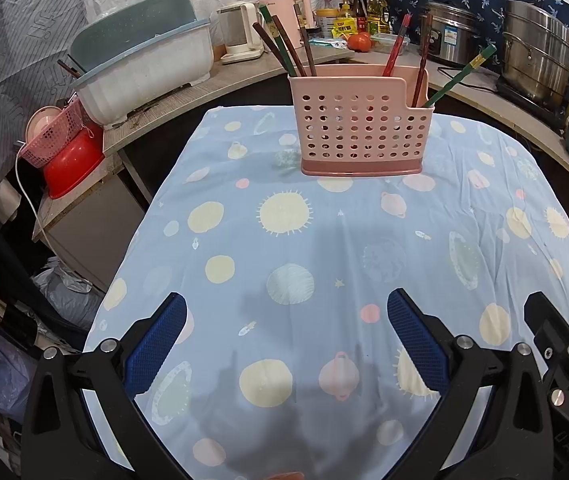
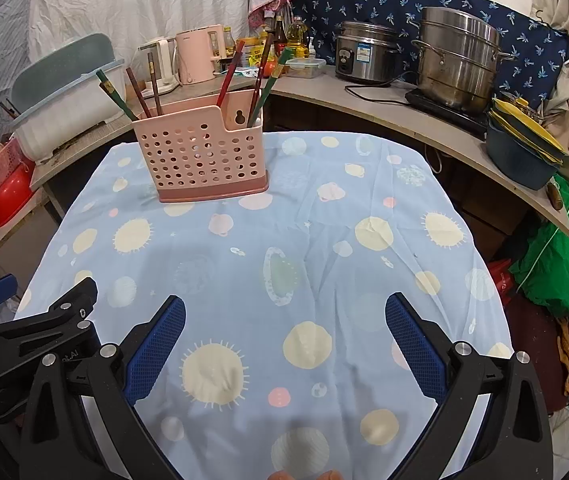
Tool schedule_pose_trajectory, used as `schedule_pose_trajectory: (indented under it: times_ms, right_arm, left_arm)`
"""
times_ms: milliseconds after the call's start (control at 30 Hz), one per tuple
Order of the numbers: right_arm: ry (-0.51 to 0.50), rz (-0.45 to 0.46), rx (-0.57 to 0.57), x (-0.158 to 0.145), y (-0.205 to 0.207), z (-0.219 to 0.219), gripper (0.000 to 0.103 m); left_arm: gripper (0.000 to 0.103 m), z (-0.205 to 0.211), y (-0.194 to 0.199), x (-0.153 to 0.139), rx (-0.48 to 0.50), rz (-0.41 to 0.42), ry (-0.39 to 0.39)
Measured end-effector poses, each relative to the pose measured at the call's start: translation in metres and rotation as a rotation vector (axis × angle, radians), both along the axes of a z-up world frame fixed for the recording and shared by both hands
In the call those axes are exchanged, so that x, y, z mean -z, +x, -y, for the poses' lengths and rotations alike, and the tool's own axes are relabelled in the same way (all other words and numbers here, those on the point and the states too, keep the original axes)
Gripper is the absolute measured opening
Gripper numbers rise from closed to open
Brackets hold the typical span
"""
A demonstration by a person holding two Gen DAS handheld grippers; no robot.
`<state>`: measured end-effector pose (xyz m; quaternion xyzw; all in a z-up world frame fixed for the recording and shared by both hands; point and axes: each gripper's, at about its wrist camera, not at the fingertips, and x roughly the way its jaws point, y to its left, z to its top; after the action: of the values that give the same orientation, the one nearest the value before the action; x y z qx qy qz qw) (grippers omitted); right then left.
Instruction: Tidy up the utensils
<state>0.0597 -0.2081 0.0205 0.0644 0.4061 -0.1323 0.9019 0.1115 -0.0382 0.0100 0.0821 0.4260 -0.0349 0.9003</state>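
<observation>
1. Where the far left of the scene begins, a red basin (image 1: 71,164) sits on a low shelf with a pink mesh basket (image 1: 50,136) resting on it, and a white dish drainer (image 1: 144,76) with a grey-blue lid stands on the counter above.
2. Low over the near edge of the table, the left gripper (image 1: 286,312) points forward and level along the blue planet-print tablecloth (image 1: 324,248); its jaws stand wide apart with nothing between the blue pads (image 1: 156,344).
3. Just beside it, the right gripper (image 2: 284,312) hangs in the same pose, level and aimed across the cloth, jaws spread wide and holding nothing. Each camera catches the black frame of the other gripper at its edge, so the two sit side by side, close but apart.
4. Toward the far end of the table stands the pink perforated utensil holder (image 1: 360,120), upright on the cloth, well apart from both grippers.
5. Inside it, a bunch of dark chopsticks (image 1: 284,46) leans left out of the left end; a red chopstick (image 1: 396,46) rises near the middle, a dark one stands in the lower right section, and a green chopstick (image 1: 462,74) slants out to the right.
6. On the curved counter behind, further right, stand a rice cooker (image 2: 366,54) and a tall steel steamer pot (image 2: 458,58).
</observation>
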Motion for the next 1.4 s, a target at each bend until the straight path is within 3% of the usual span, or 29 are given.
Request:
schedule_pose_trajectory:
  times_ms: [1400]
  right_arm:
    - [-0.013, -0.012, -0.01, 0.0006, 0.0041, -0.0045, 0.097]
  left_arm:
    - [0.096, -0.0029, 0.0024, -0.0042, -0.023, 0.028, 0.003]
